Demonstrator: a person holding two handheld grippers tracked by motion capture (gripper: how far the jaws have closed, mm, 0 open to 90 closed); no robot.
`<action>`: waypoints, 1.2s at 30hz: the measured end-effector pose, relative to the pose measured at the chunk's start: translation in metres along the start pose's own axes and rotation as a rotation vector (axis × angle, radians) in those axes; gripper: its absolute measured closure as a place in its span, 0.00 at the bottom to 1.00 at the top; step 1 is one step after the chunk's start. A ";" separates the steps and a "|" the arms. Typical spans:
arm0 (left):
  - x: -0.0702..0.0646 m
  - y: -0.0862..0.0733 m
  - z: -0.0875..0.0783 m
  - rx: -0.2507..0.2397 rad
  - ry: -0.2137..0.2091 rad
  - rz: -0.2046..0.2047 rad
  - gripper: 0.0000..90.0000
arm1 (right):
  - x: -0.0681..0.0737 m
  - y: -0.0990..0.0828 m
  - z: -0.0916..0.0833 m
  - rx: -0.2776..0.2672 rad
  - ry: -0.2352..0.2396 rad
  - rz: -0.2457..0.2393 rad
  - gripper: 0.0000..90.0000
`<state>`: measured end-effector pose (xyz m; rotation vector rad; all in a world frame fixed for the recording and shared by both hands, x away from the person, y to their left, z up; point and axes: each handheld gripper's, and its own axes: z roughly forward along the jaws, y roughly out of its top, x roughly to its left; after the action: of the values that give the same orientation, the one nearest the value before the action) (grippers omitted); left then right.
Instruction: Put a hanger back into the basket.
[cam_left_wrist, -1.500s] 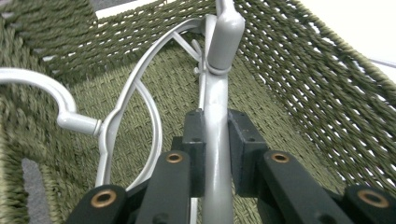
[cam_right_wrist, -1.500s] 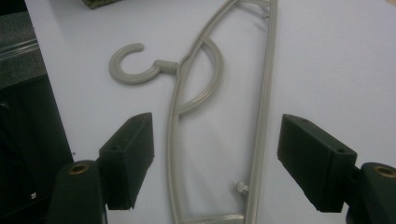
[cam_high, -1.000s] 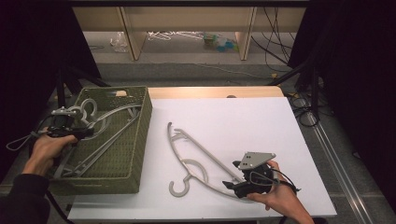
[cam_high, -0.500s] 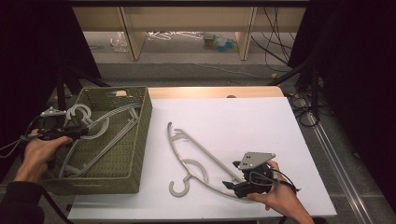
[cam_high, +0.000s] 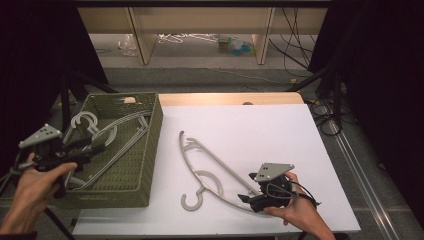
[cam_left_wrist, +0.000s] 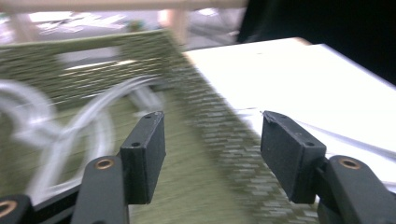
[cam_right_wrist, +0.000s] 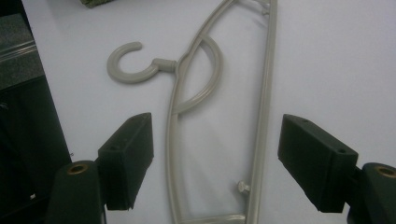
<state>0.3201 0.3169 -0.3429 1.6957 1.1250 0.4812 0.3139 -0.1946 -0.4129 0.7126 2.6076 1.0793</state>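
- Nearest the person, at about 5 o'clock on the white surface (cam_high: 260, 125), the right gripper (cam_high: 243, 198) sits with its jaws wide apart, straddling the end of the grey hanger (cam_high: 210, 167). Nothing is pinched yet; both rails of the hanger (cam_right_wrist: 219, 112) run up between the pads in the right gripper view.
- To do this step well, the person should probably close on one rail only, not both, and grab close to the corner so the hanger doesn't swing when it lifts. The hook end points to 7 o'clock and could snag on the basket rim on the way in, so lift it well clear first.
- Over at 9 o'clock the left gripper (cam_high: 92, 148) hangs above the green woven basket (cam_high: 150, 150). Its jaws have just been opening and stand apart with nothing between them (cam_left_wrist: 212, 154).
- Farther back in the basket lie more hangers (cam_high: 107, 135), piled with hooks toward 10 o'clock.
- Hard to make out: the left gripper view is smeared with motion blur, so the basket's hangers can't be counted there. The right hand covers the hanger's near tip in the high view.
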 end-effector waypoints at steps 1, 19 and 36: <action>-0.008 -0.001 0.000 0.008 -0.019 0.020 0.40 | 0.000 0.000 0.000 -0.003 -0.007 -0.003 0.31; -0.113 -0.064 0.058 -0.012 -0.240 0.111 0.25 | 0.001 -0.004 0.008 0.007 0.010 0.019 0.30; -0.129 -0.089 0.070 0.008 -0.289 0.200 0.18 | 0.017 -0.008 0.038 0.064 0.030 -0.017 0.30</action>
<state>0.2690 0.1761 -0.4267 1.8262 0.7551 0.3405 0.3116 -0.1677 -0.4459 0.6925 2.6796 1.0130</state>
